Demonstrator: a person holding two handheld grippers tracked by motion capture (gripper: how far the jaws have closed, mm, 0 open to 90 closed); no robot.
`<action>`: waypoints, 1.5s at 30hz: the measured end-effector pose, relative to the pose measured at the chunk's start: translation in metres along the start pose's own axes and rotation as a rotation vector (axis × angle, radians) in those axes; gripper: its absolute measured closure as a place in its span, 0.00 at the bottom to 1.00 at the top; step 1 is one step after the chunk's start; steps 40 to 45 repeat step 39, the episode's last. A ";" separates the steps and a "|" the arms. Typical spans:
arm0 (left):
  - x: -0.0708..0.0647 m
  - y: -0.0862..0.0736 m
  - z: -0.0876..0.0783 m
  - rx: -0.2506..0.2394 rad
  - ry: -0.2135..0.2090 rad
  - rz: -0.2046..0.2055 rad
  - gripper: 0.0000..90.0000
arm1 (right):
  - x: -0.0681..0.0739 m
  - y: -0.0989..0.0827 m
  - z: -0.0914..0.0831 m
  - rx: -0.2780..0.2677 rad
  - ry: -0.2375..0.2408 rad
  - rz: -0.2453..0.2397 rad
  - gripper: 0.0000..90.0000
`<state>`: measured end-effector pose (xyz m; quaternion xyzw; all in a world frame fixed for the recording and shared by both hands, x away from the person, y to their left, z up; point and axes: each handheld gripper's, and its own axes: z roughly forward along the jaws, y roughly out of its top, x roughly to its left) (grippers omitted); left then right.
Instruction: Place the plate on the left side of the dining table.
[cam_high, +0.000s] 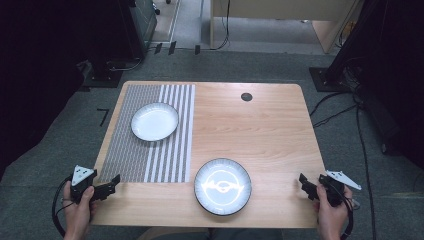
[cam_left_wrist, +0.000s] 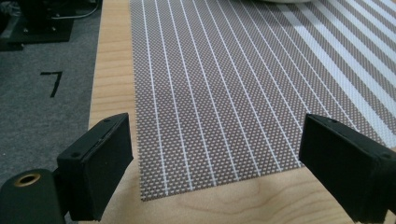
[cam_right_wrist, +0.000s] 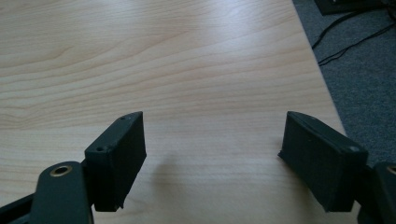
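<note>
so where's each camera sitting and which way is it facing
high view: fixed above the person's side, looking forward and down on the wooden table; both hands show, with left tongs and right tongs.
left gripper view: rides the left tongs, facing along the striped placemat; jaws open.
right gripper view: rides the right tongs, facing bare wood near the table's edge; jaws open.
shared: the placemat shows in the high and left gripper views.

Wooden table (cam_high: 270, 130), landmark. Small dark round cap (cam_high: 246, 97) set in its top near the far edge. Grey carpet (cam_high: 250, 65) all round it. Black cables (cam_high: 345, 107) on the carpet off its right side. Black tape mark (cam_high: 103, 116) on the carpet off its left side.
</note>
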<state>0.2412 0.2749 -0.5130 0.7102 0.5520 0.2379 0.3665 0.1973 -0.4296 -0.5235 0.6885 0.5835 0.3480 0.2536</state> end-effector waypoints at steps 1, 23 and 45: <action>0.000 -0.001 0.000 0.004 -0.001 0.000 0.10 | -0.002 -0.001 -0.002 -0.001 -0.009 -0.008 0.24; -0.008 -0.001 0.008 0.095 0.032 0.072 0.08 | 0.005 -0.010 -0.008 0.051 -0.048 -0.163 0.22; -0.008 0.000 0.010 0.107 0.021 0.082 0.03 | 0.005 -0.010 -0.007 0.061 -0.063 -0.151 0.15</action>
